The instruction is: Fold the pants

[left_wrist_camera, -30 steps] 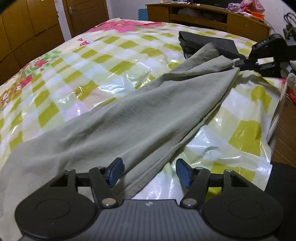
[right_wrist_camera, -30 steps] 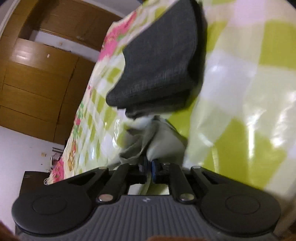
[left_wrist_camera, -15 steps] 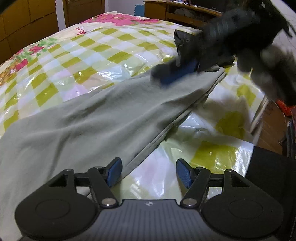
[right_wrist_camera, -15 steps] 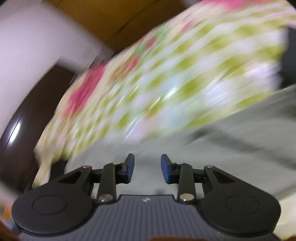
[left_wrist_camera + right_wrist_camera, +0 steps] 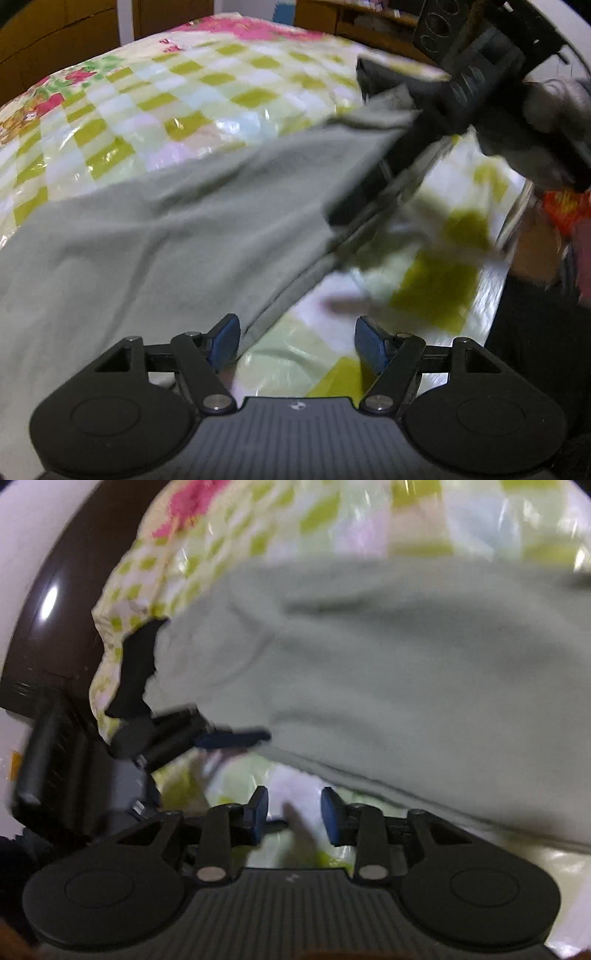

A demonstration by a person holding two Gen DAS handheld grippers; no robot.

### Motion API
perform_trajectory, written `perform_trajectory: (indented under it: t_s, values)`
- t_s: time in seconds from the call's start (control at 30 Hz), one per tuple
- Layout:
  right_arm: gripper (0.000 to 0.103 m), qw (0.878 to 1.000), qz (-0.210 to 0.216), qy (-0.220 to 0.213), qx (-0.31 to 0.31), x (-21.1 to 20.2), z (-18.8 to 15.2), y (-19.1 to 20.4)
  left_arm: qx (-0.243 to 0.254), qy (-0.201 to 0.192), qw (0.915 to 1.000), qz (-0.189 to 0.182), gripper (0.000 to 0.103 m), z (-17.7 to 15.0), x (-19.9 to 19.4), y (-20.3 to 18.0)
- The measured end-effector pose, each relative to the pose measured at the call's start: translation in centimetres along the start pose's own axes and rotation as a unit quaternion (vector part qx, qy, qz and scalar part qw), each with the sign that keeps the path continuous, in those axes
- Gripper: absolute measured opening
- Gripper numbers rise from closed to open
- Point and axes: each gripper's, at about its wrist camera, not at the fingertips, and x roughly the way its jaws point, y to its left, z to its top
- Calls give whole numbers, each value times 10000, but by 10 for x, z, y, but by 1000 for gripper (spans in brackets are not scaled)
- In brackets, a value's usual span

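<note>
**Grey-green pants spread along the bed's near edge**

The grey-green pants (image 5: 155, 236) lie flat on the checked plastic bed cover (image 5: 207, 92), their seamed side running beside its near edge. The left gripper (image 5: 295, 341), jaws opening, straddles that seam without pinching it. The right gripper (image 5: 294, 814) stands partly open over bare cover, holding nothing.

left tool (image 5: 296, 339): black body, ribbed grey deck, blue pads, silver pivot screws | right tool (image 5: 294, 811): same build
</note>
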Motion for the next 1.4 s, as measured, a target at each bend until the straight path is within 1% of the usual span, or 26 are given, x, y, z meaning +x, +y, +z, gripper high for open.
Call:
perform_trajectory:
  t_s: [0.07,0.1,0.13,0.2,0.23,0.27,0.33,0.4,0.47,0.6,0.67,0.73,0.77,0.8,0.83,0.87,0.9,0.93,0.97,1.03,1.07,1.17,1.27,1.4]
  values:
    - [37,9987,202,-447,-150,-22,18,4,-139,-309,9994,-54,80,12,-9,8]
    - [43,9974,247,-644,-211,-31,27,5,-201,-490,9986,-21,80,18,-12,12]
    - [44,9958,264,-809,-328,-36,40,5,-260,-664,9975,12,80,25,-13,17]
    - [46,9923,134,-1027,-677,-35,67,0,-306,-863,9958,80,81,33,-7,22]
    - [46,9911,25,-1087,-775,-32,79,-6,-288,-844,9959,145,81,34,0,23]
    - [46,9912,-8,-1069,-775,-27,92,-15,-270,-757,9966,176,81,34,8,24]
    - [46,9923,71,-988,-749,-15,109,-32,-314,-512,9981,105,81,29,22,25]
    - [46,9932,204,-801,-819,7,122,-41,-302,-302,9991,44,81,20,32,22]
    - [46,9937,467,-516,-874,27,131,-45,-311,-241,9992,27,82,14,36,20]
    - [46,9913,697,-250,-1086,45,140,-44,-414,-256,9988,-30,83,11,35,22]
    - [46,9890,913,-157,-1155,49,146,-39,-364,-253,9990,-28,83,11,35,21]
    - [47,9860,937,-396,-1318,44,153,-32,-350,-276,9990,-36,83,14,33,22]
    - [48,9847,961,-473,-1377,38,155,-34,-357,-319,9989,-14,83,16,32,23]
    - [51,9844,925,-525,-1404,38,160,-35,-330,-419,9985,80,83,19,28,24]
    - [52,9855,880,-495,-1362,41,166,-36,-299,-550,9979,193,83,21,21,25]
    - [52,9866,943,-302,-1298,49,170,-37,-326,-685,9968,258,83,23,14,27]
    - [53,9864,1019,-64,-1286,58,172,-37,-408,-758,9959,277,83,23,8,30]
    - [53,9861,996,3,-1333,63,171,-35,-527,-736,9955,273,83,22,7,35]
    - [53,9848,1032,121,-1391,68,168,-31,-617,-671,9953,318,83,20,9,41]
    - [53,9805,1297,266,-1455,70,163,-21,-712,-437,9953,489,83,9,17,48]
    - [54,9783,1420,300,-1479,70,161,-16,-768,-323,9953,491,83,2,20,49]
    - [56,9734,1664,357,-1533,68,155,-2,-867,-351,9947,429,83,-7,18,46]
    - [58,9716,1660,307,-1657,62,145,12,-954,-403,9938,396,84,-10,18,50]
    - [59,9649,1557,250,-2102,49,126,37,-925,-444,9940,367,84,-12,22,56]
